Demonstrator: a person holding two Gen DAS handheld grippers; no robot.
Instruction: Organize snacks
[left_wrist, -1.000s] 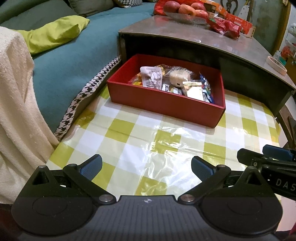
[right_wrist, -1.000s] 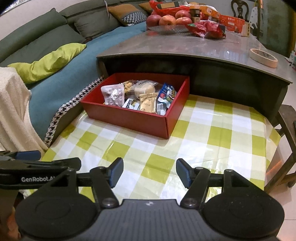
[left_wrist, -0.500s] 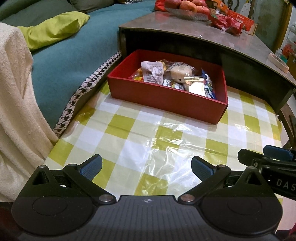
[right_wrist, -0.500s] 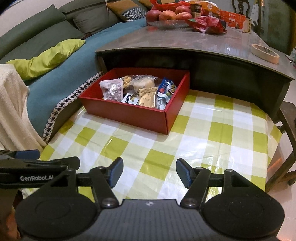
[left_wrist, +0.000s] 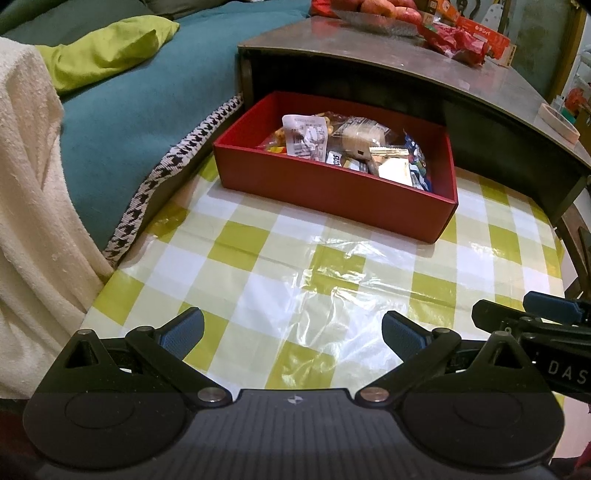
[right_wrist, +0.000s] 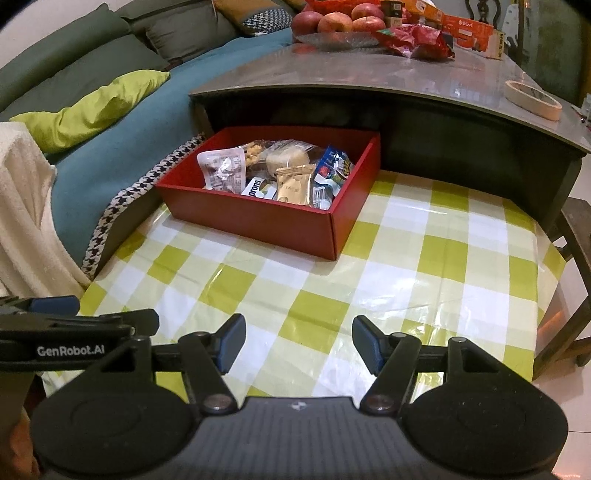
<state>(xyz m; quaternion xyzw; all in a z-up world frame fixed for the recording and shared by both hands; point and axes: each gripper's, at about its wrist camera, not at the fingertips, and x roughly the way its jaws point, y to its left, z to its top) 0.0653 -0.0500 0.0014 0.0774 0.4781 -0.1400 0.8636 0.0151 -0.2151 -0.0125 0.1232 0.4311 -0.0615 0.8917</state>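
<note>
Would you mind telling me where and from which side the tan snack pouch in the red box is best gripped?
Grip the tan snack pouch by its crimped top edge, coming from above. It stands nearly upright in the red box, wedged between other packets, so only that flat top strip looks free for the right gripper, which hangs open and empty.

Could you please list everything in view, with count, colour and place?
box: one, red, on the checked cloth by the sofa.
snack packets: several, mixed colours, inside the box.
cloth: one, green and white, on the low surface.
table: one, grey, behind the box.
apples: several, red, in a dish on the table.
tape roll: one, beige, table's right end.
cushion: one, lime, on the sofa.
blanket: one, cream, at far left.
left gripper: open, empty.
right gripper: open, empty.
</note>
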